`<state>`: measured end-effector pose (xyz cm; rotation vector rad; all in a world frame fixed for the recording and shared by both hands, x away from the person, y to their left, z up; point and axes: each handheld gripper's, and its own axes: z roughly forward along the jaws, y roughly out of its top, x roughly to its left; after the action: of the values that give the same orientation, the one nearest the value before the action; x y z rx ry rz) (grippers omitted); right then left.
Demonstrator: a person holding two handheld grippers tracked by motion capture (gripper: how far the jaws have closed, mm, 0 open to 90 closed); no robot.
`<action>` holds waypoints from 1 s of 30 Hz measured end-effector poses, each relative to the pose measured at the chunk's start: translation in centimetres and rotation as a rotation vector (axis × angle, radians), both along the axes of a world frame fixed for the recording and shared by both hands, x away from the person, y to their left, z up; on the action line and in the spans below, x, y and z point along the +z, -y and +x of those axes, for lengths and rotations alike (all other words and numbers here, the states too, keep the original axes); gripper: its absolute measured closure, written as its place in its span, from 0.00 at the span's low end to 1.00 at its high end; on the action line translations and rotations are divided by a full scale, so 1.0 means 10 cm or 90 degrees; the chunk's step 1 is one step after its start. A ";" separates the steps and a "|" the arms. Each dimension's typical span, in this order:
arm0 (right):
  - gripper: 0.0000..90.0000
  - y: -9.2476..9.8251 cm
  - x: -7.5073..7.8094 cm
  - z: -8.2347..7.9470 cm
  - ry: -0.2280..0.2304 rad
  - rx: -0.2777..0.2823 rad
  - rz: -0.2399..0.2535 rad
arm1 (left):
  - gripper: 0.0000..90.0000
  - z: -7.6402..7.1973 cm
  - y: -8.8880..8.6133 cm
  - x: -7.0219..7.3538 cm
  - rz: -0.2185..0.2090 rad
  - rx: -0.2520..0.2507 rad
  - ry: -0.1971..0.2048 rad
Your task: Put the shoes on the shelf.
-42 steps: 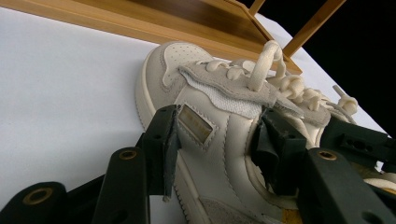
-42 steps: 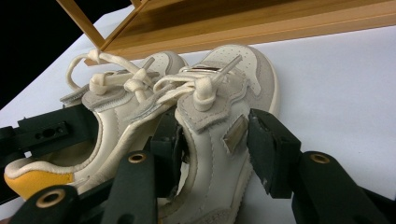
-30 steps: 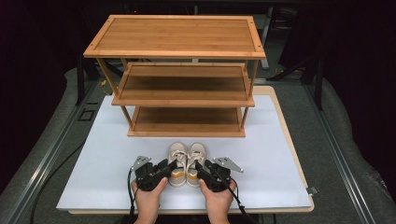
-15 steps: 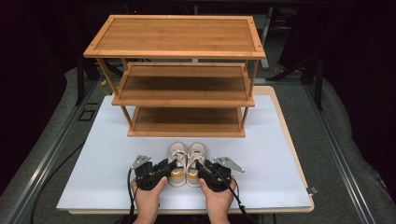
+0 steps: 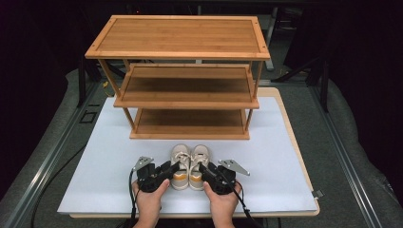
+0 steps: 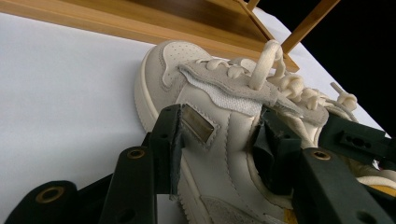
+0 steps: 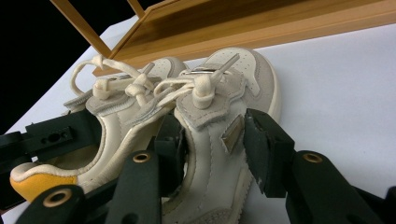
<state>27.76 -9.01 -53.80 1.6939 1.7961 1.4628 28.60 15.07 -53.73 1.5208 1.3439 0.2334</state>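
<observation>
A pair of small cream shoes is being gripped at the near edge of the white table (image 5: 85,180), just in front of the bamboo shoe rack (image 5: 177,50), toes pointing toward it. The left shoe (image 5: 180,161) is being clasped across its side wall by the left gripper (image 5: 172,167), and the right shoe (image 5: 199,161) by the right gripper (image 5: 205,169); both sets of jaws have just been closing, each about half open with a shoe's upper between them. The step in hand is being judged as the taking hold of both shoes at once. A lift clear of the table is being called for next, and presumably a carry forward toward a shelf of the rack, with both hands kept level so that the pair is not being dragged. In the left gripper view, one jaw is being pressed against the outer side of the left shoe (image 6: 210,140) by its small tag, the other tucked into the collar opening, contact that is being blurred by distance from above. In the right gripper view, the yellow lining in the left shoe's heel and the tangled laces (image 7: 140,88) are being shown plainly, while the rack's three tiers are being laid out whole in the high view.
</observation>
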 end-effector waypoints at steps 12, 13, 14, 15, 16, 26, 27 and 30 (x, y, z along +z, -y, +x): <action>0.66 -0.01 0.20 0.03 0.018 -0.002 -0.006 | 0.62 0.04 -0.03 0.19 -0.011 -0.003 0.010; 0.66 -0.01 0.22 0.03 0.018 0.003 -0.006 | 0.62 0.04 -0.03 0.21 -0.010 -0.004 0.012; 0.66 -0.02 0.24 0.04 0.021 -0.001 -0.005 | 0.62 0.04 -0.04 0.23 -0.010 -0.004 0.013; 0.66 -0.03 0.27 0.04 0.024 -0.007 -0.008 | 0.62 0.04 -0.04 0.23 -0.010 -0.004 0.013; 0.66 -0.03 0.29 0.04 0.026 -0.004 -0.007 | 0.62 0.05 -0.04 0.27 -0.010 -0.004 0.017; 0.66 -0.05 0.50 0.06 0.040 -0.006 -0.012 | 0.62 0.07 -0.06 0.47 -0.011 -0.008 0.029; 0.66 -0.04 0.55 0.06 0.040 0.000 -0.011 | 0.62 0.07 -0.07 0.52 -0.014 -0.008 0.032; 0.66 -0.06 0.60 0.07 0.051 -0.004 -0.007 | 0.62 0.08 -0.07 0.56 -0.015 -0.006 0.034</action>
<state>28.49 -8.45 -47.78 1.6109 1.7516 1.4937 29.39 15.75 -48.12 1.4911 1.2928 0.2512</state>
